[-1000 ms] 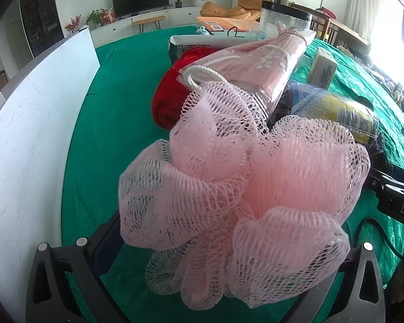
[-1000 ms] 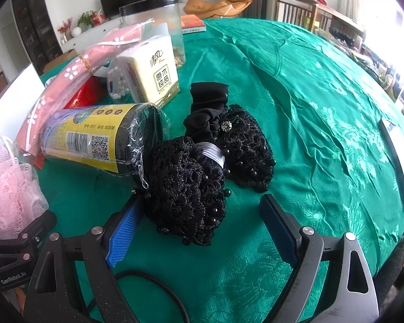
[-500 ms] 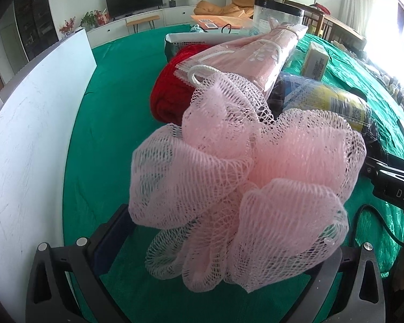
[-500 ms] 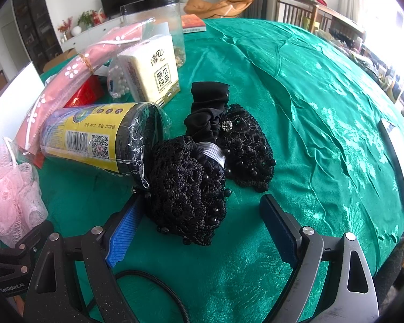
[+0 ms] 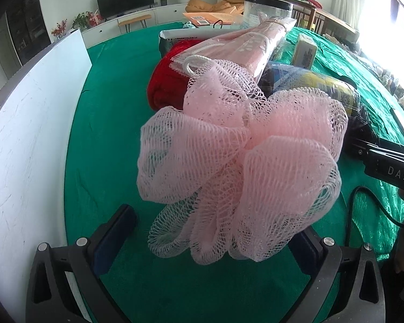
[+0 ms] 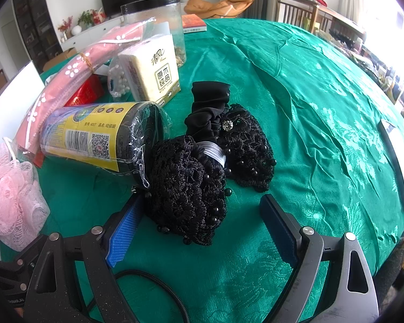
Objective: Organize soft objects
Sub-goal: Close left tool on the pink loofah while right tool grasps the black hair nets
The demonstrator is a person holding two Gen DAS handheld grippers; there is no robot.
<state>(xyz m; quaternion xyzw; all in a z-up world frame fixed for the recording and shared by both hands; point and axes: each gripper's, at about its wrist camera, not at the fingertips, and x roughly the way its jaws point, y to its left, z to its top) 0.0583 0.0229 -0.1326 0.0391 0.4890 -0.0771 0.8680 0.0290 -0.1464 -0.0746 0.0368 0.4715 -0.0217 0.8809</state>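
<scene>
The pink bath pouf is open plastic mesh, the tablecloth a shiny green damask. The black hair nets look crocheted (glossy beads throughout); crinkly clear film wraps the bag roll.

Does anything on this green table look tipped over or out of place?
The yellow-labelled roll lies on its side with its clear wrapper torn open at the end nearest the black hair net. Otherwise it is just a crowded pile. The pink mesh sponge sits between the left gripper's fingers.
</scene>
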